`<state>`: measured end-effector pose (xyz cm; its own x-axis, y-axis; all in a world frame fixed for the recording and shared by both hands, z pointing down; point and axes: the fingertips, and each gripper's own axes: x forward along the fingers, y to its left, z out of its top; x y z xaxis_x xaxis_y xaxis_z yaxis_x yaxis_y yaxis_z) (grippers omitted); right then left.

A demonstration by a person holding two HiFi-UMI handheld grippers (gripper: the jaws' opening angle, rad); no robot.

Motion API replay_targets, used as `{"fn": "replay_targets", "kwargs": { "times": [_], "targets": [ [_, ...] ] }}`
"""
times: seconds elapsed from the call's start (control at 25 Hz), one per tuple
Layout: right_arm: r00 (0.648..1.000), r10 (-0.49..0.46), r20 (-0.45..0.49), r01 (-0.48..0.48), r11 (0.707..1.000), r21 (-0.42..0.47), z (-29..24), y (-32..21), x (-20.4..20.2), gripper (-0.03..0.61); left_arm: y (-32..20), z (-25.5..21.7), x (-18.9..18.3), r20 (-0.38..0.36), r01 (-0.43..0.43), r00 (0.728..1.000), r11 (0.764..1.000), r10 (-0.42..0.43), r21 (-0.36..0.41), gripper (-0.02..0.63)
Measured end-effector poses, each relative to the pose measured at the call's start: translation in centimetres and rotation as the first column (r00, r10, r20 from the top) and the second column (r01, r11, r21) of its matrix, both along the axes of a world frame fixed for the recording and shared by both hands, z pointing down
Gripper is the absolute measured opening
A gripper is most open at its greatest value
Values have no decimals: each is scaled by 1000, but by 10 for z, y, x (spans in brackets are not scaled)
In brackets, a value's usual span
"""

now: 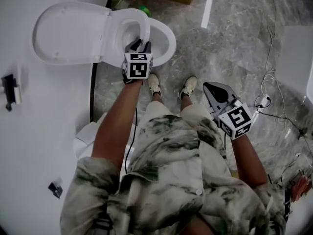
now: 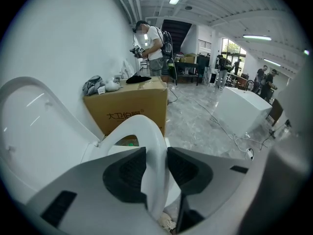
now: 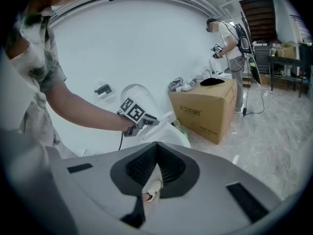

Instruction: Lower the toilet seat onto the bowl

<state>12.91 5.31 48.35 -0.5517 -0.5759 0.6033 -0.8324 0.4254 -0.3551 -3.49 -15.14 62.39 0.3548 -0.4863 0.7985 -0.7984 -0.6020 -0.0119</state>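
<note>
Grippers first, two of them. The right gripper (image 3: 156,146) is nearest to the person and sits off to the right, well apart from the toilet. Its jaws are pressed together with nothing in them, so it's basically a spectator here.

The left gripper (image 2: 156,155) is the one doing the work. Its jaws are about half open and clamped on the front rim of the seat (image 1: 142,23), one pad on each face of the white loop.

There's one seat, and it's up on edge, tilted. It isn't against the lid (image 1: 68,33) and it isn't down on the bowl (image 1: 166,43).

What the move turns on is that the hinge is on the left, wall side, and the seat's long axis runs from there out to the pinched rim. The bowl lies to the right of the seat and under it. I'd say the rim has to swing right and down until it lands flat. It looks roughly partway there to me, hard to say more.

There's one bowl and one lid, and the lid is standing back against the wall on the left. Two shoes (image 1: 154,84) are planted just near the bowl's front.

Farther off, past the toilet, there's one cardboard box (image 2: 129,104) by the wall with some stuff on top.
</note>
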Motion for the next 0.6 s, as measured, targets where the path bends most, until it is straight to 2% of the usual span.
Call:
{"fn": "replay_targets", "kwargs": {
  "times": [0.6],
  "targets": [
    [1000,-19,2,19,999,-26,22,4,10,23,14,34,23,13,-29,999,999,29,-45,152]
  ]
}}
